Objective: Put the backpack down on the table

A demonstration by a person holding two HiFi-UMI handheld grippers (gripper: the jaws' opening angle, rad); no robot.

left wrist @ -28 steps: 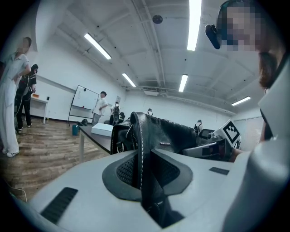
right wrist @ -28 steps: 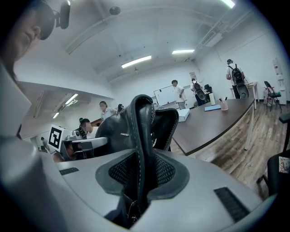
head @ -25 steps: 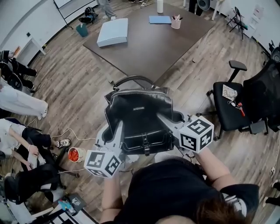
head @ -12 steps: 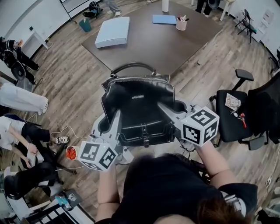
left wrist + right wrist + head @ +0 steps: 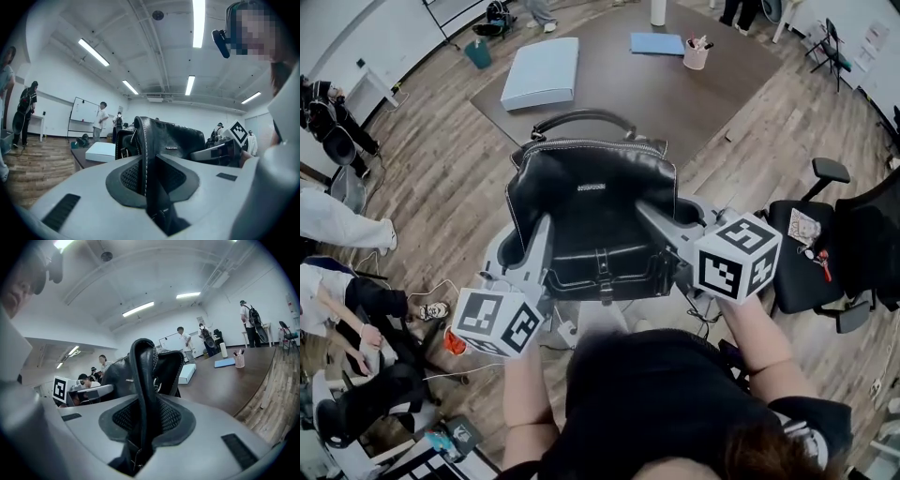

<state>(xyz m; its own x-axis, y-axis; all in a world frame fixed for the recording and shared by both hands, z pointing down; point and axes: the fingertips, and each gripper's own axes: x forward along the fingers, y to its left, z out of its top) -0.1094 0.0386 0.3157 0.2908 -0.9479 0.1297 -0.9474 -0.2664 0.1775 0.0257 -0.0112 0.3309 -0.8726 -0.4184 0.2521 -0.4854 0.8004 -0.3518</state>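
I hold a black leather backpack (image 5: 591, 202) in the air between both grippers, its front flap and buckle facing me and its top handle (image 5: 581, 119) toward the brown table (image 5: 619, 94). My left gripper (image 5: 539, 239) is shut on the bag's left side seam (image 5: 145, 154). On the other side, my right gripper (image 5: 656, 220) is shut on the right side edge (image 5: 143, 380). The handle overlaps the table's near corner in the head view. Leather fills the gap between each pair of jaws.
On the table lie a white box (image 5: 542, 72), a blue folder (image 5: 661, 43) and a pen cup (image 5: 695, 53). A black office chair (image 5: 811, 253) stands at my right. Seated people (image 5: 347, 309) and cables are on the wooden floor at my left.
Both grippers have carried the backpack forward toward the table and slightly up. Its handle now reaches over the table's near corner. The grips are unchanged.
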